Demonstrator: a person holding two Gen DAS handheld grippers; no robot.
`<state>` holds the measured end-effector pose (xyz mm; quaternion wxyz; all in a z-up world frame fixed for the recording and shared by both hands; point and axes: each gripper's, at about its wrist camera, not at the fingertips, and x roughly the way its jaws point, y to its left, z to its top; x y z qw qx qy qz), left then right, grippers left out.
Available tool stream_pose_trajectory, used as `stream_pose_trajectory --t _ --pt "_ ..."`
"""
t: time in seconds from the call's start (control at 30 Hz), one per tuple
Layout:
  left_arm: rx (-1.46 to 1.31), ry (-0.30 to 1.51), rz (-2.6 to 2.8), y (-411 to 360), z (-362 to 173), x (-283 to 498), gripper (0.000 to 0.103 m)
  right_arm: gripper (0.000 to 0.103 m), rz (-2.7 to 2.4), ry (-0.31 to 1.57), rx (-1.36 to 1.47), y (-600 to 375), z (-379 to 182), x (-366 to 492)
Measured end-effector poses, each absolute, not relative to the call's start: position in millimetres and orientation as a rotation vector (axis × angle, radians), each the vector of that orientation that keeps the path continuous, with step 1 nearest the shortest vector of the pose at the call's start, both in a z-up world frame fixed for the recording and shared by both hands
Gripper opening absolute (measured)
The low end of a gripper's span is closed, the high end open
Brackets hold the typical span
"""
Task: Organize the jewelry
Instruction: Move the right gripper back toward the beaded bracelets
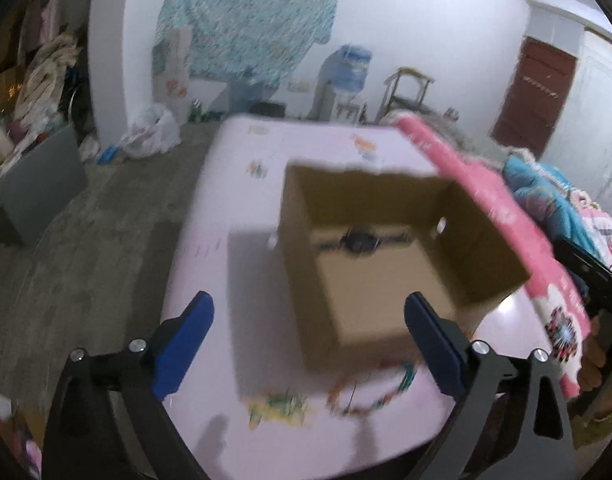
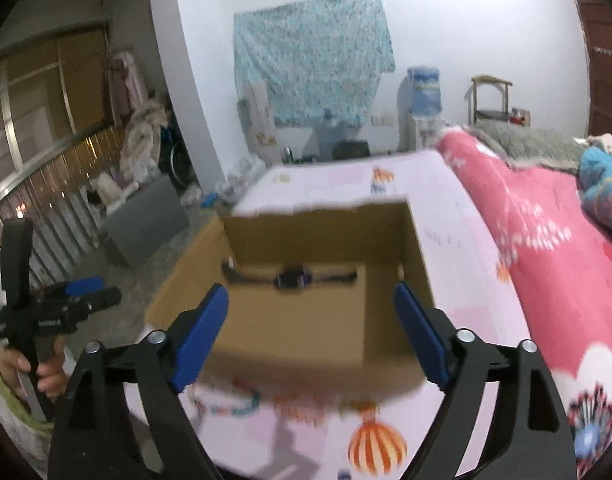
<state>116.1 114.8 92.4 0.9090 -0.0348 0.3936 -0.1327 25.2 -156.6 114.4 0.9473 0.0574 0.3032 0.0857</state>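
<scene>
While my left gripper (image 1: pixel 309 342) and right gripper (image 2: pixel 310 336) are hovering released and empty, 1 watch (image 2: pixel 291 276) is lying inside the cardboard box (image 2: pixel 388 320), and 2 beaded pieces (image 1: pixel 372 394) are waiting at the table's (image 1: pixel 209 264) near edge.

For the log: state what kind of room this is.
Probably a lived-in bedroom at home: a pink flowered quilt lies beside the table, a water dispenser stands by the wall, and clothes are piled near a railing.
</scene>
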Motion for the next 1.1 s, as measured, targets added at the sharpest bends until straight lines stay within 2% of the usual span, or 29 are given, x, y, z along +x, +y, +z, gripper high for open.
stream_pose_trajectory --t 0.2,0.37,0.5,0.7,0.93,1.1 --pt "-0.022 1.031 -0.179 107.7 9.3 96.0 0.095 0.083 0.101 0.87 0.081 -143.5 33.4 14.8" --pt "0.062 1.111 -0.155 93.7 -30.5 91.5 0.095 0.083 0.054 0.959 0.011 -131.7 -3.3 15.2" --pt "0.14 1.084 -0.135 84.4 -37.3 91.5 0.098 0.083 0.03 1.003 0.008 -132.6 -18.7 25.2" --pt "0.11 1.072 -0.146 90.9 -43.8 90.0 0.098 0.084 -0.019 1.027 -0.017 -130.5 -32.0 28.0" --pt "0.122 1.099 -0.151 89.2 -40.3 95.3 0.098 0.095 -0.043 1.033 -0.008 -130.4 -34.5 30.3" --pt "0.13 1.097 -0.146 87.5 -42.0 99.5 0.099 0.095 -0.044 1.039 -0.006 -137.1 -38.0 31.4"
